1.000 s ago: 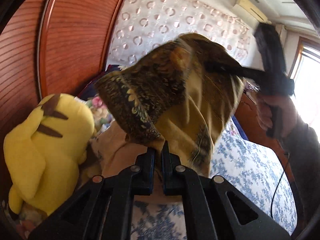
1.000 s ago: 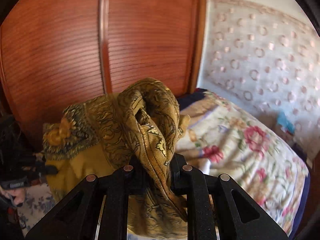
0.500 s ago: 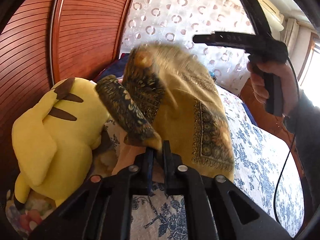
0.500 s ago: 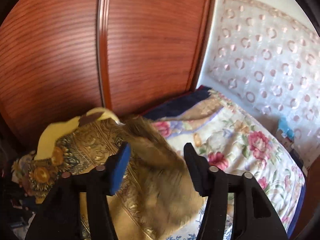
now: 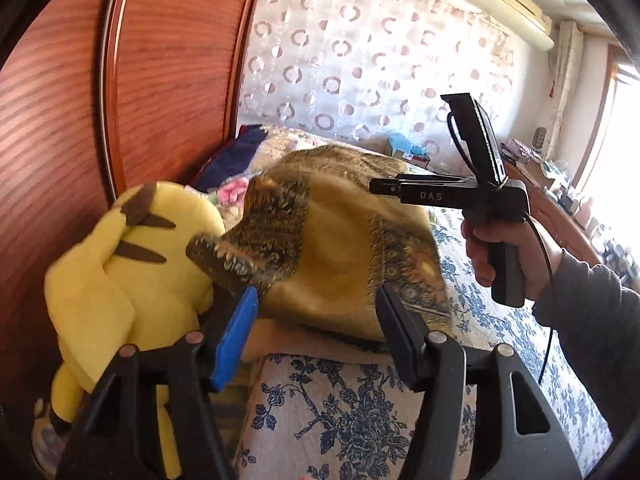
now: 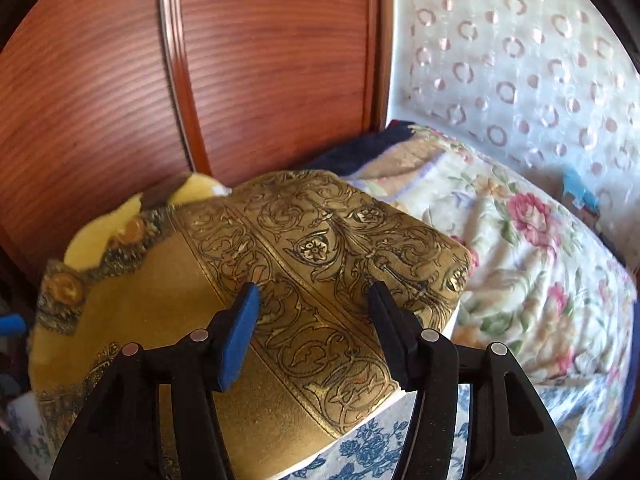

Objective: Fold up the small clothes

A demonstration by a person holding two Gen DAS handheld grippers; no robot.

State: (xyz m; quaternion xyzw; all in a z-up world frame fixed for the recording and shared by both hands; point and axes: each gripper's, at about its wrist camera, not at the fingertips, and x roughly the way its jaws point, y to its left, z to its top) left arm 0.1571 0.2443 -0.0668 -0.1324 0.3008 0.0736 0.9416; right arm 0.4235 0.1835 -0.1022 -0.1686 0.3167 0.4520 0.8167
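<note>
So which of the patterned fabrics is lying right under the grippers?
The gold scarf with dark scrollwork; the blue-flowered sheet lies beneath it, and the rose-print quilt sits beyond.

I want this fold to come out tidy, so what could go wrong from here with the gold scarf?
1. The gold scarf lies draped over something raised on the bed rather than flat, so it may slide or sag out of shape.
2. One corner trails against the yellow plush toy and could snag on it.
3. The left gripper is opening with the cloth's edge between its jaws, and the right gripper is open above the cloth, so nothing pins the fold.
</note>
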